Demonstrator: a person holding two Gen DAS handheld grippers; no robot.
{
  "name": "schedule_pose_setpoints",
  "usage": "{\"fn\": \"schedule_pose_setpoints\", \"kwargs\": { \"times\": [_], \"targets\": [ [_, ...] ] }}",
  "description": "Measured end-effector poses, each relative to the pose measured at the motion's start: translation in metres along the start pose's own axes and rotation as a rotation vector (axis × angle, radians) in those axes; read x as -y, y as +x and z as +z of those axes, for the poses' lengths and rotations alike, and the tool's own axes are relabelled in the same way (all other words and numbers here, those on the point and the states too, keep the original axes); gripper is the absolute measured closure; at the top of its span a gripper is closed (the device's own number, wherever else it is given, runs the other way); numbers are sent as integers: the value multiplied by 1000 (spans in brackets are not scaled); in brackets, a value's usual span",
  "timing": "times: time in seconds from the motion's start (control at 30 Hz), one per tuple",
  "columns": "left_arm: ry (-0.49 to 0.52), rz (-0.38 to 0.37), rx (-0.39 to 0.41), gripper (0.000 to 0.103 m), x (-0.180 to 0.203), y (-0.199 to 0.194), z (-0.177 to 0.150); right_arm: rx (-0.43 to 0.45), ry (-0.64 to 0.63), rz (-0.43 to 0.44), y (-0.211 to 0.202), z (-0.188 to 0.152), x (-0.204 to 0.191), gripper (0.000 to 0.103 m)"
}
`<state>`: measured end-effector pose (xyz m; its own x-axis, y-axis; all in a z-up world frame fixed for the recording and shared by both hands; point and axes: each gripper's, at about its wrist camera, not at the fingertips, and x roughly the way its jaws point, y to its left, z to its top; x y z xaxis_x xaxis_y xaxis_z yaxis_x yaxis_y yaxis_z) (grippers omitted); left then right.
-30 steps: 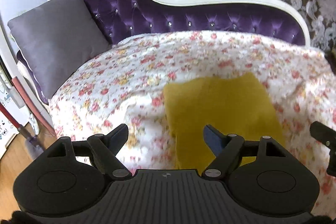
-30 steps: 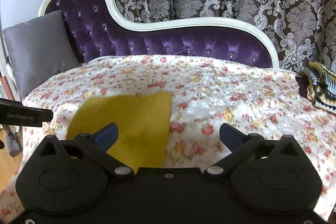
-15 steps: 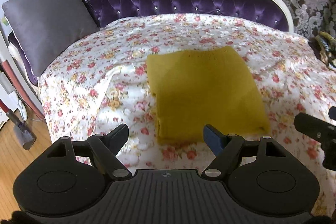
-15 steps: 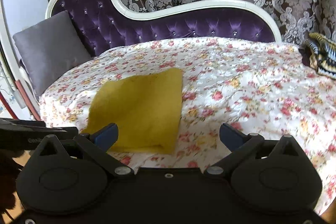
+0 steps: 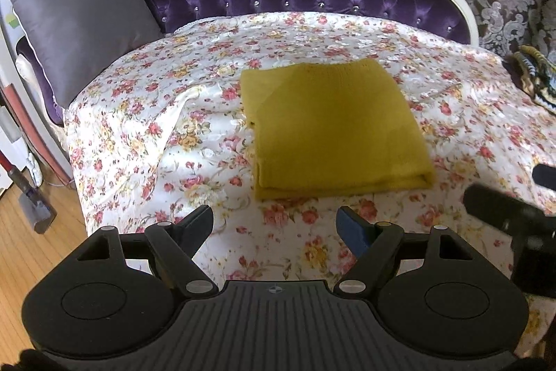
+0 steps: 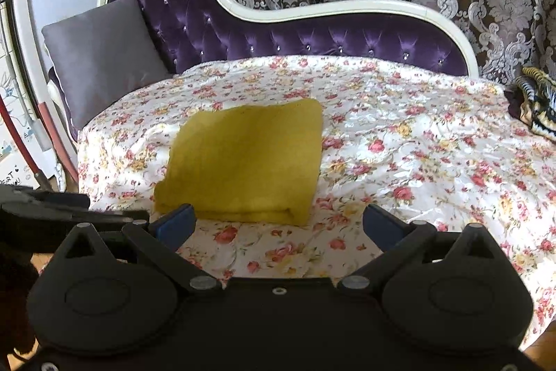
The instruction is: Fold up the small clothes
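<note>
left gripper point(image 5: 274, 225) hanging released, gripping nothing | right gripper point(image 6: 278, 225) likewise spread and empty | folded mustard garment point(image 5: 333, 124) lying mid-frame on floral cover point(image 5: 146, 113) | risk: a pad snagging the stacked near hem, peeling layers apart | room: bare cover lying right of it; cover edge dropping away lower left

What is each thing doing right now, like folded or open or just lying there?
Yellow cloth: folded, lying flat on the sheet.
Left gripper: open, empty, short of the cloth.
Right gripper: open, empty, its left finger overlaps the cloth's edge in view.
Flowery sheet: spread over the couch, wrinkled.
Grey pillow: leaning upright at the couch's end.
Striped knit: bunched up at the far right.
</note>
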<state>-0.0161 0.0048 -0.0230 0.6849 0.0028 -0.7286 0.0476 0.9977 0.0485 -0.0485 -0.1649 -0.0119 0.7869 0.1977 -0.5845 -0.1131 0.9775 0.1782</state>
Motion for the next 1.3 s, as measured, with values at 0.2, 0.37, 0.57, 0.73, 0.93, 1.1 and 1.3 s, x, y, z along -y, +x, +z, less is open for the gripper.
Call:
{"fn": "schedule_pose_setpoints", "kwargs": {
  "times": [0.2, 0.37, 0.57, 0.73, 0.93, 1.1, 1.3],
  "targets": [
    [-13, -11, -8, 26, -1, -2, -2, -9, -7, 3, 2, 0, -2, 1],
    [-20, -15, -15, 26, 0, -1, -2, -22, -1, 0, 5, -1, -1, 1],
    [-23, -22, -26, 26, 0, 0, -2, -33, 8, 1, 7, -2, 1, 1],
    [-26, -26, -33, 26, 1, 2, -3, -34, 6, 3, 8, -2, -1, 1],
    [-29, -26, -39, 26, 1, 3, -3, -41, 10, 6, 10, -3, 0, 1],
    [-30, -26, -46, 26, 1, 4, -3, -43, 12, 7, 11, -3, 0, 1],
    [-31, -25, -53, 26, 2, 5, -3, -47, 9, 10, 12, -3, -2, 1]
  ]
}}
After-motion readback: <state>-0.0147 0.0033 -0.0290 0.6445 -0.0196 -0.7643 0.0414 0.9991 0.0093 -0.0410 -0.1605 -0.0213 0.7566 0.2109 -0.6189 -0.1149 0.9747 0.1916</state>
